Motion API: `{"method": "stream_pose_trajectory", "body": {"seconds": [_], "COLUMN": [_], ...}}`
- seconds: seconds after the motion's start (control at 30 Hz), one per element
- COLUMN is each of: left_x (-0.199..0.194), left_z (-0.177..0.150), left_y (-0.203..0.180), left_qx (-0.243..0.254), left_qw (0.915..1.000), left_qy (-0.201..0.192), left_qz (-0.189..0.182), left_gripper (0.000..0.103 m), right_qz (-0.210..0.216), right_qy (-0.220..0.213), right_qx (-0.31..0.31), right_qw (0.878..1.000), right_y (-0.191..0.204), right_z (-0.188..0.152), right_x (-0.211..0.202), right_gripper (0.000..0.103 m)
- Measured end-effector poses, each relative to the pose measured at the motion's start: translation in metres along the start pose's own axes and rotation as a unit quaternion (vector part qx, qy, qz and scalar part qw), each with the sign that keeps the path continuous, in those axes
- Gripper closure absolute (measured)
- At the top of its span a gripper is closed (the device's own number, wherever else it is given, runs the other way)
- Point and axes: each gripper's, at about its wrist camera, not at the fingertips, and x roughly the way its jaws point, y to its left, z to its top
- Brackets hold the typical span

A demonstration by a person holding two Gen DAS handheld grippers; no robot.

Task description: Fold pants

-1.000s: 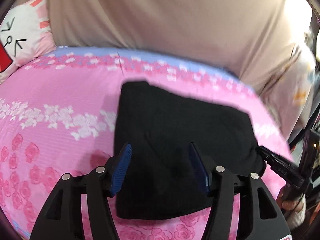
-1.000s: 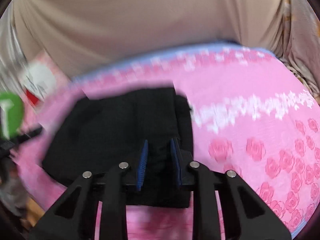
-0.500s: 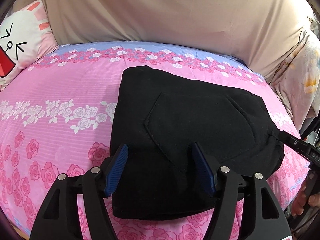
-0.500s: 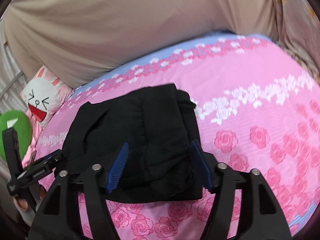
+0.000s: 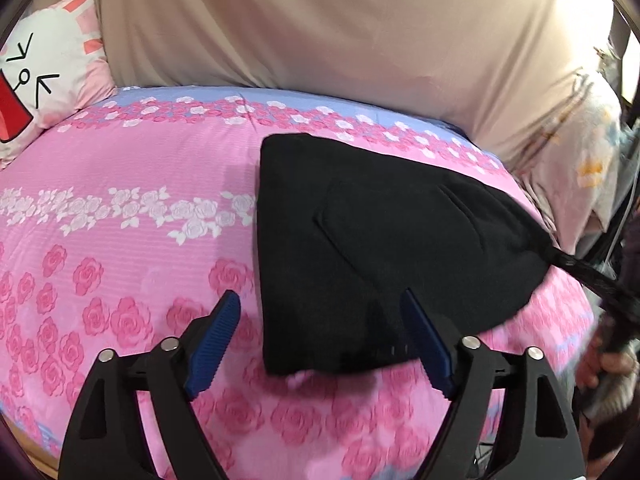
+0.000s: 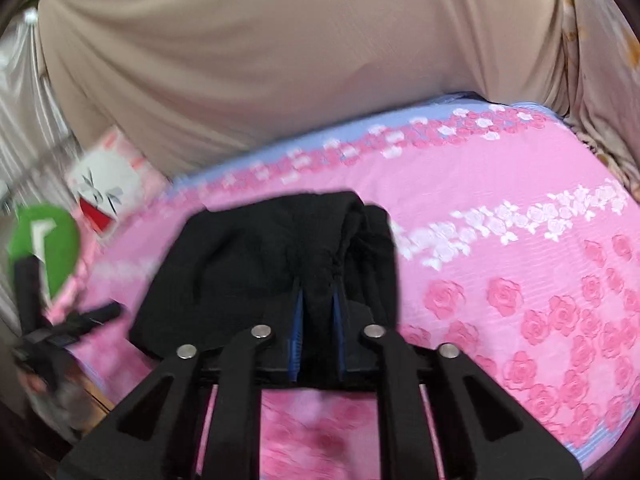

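The black pants [image 5: 384, 248] lie folded in a compact bundle on the pink floral bed sheet [image 5: 120, 208]. My left gripper [image 5: 320, 340] is open and empty, just above the near edge of the bundle. In the right wrist view my right gripper [image 6: 316, 320] is shut on the near edge of the pants [image 6: 280, 256], with black cloth pinched between the blue pads. The right gripper also shows in the left wrist view [image 5: 592, 280], pulling the bundle's right corner into a point.
A beige curtain [image 5: 320, 40] hangs behind the bed. A white cartoon rabbit pillow [image 5: 44, 84] lies at the far left. A pale printed cloth [image 5: 580, 152] hangs at the right. The bed's near edge runs just below the grippers.
My right gripper, open half a second ago, has shut on the near edge of the pants. My left gripper stayed open and drew back and left off the bundle.
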Motion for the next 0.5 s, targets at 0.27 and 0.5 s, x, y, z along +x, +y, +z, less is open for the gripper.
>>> {"method": "stream_pose_trajectory", "body": {"seconds": [0.27, 0.5], "left_x": [0.020, 0.038], "left_z": [-0.014, -0.015], "left_y": [-0.019, -0.013], "left_qx": [0.039, 0.027], "left_qw": [0.9992, 0.9987], "left_qy": [0.011, 0.043], "left_qz": [0.006, 0.007], "left_gripper": [0.022, 0.015], "right_qz": [0.113, 0.073], "right_qy": [0.024, 0.063], "right_qx": [0.036, 0.004], "right_qw": [0.993, 0.995], "right_y": [0.013, 0.012], "right_z": [-0.025, -0.036], "right_x": [-0.007, 0.030], "right_gripper": [0.057, 0.095]}}
